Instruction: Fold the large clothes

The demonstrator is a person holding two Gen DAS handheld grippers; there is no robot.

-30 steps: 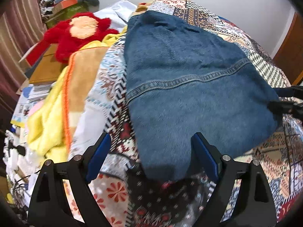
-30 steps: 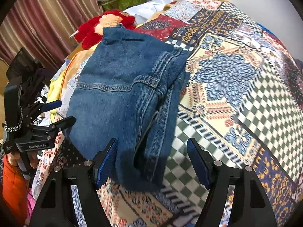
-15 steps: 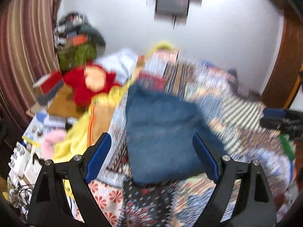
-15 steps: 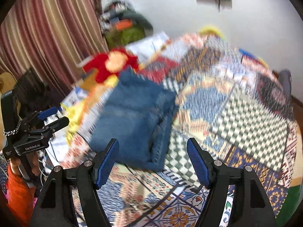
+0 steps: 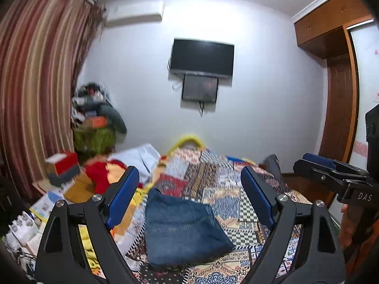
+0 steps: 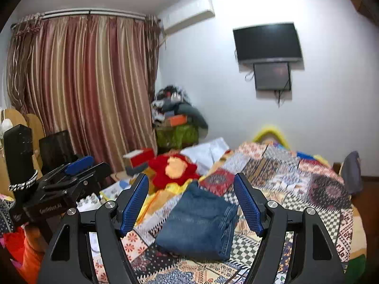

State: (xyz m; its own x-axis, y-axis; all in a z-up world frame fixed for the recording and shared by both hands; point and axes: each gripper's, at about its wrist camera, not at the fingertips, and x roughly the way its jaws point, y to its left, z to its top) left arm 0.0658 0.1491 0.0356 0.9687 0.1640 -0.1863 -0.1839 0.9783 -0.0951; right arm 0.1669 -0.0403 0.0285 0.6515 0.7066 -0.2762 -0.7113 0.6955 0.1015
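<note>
Left wrist view — left tool [image 5: 190, 196] and right tool [image 6: 191, 203] near level above folded jeans [image 5: 182, 229], both spread, empty.

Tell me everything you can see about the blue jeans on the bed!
The jeans are blue denim, folded into a thick, flat, roughly square bundle with layered edges and a stitched seam showing. They lie on the patchwork bedspread, near its left side, in front of a red plush toy. Nothing grips them: both grippers hang above, open and empty.
</note>
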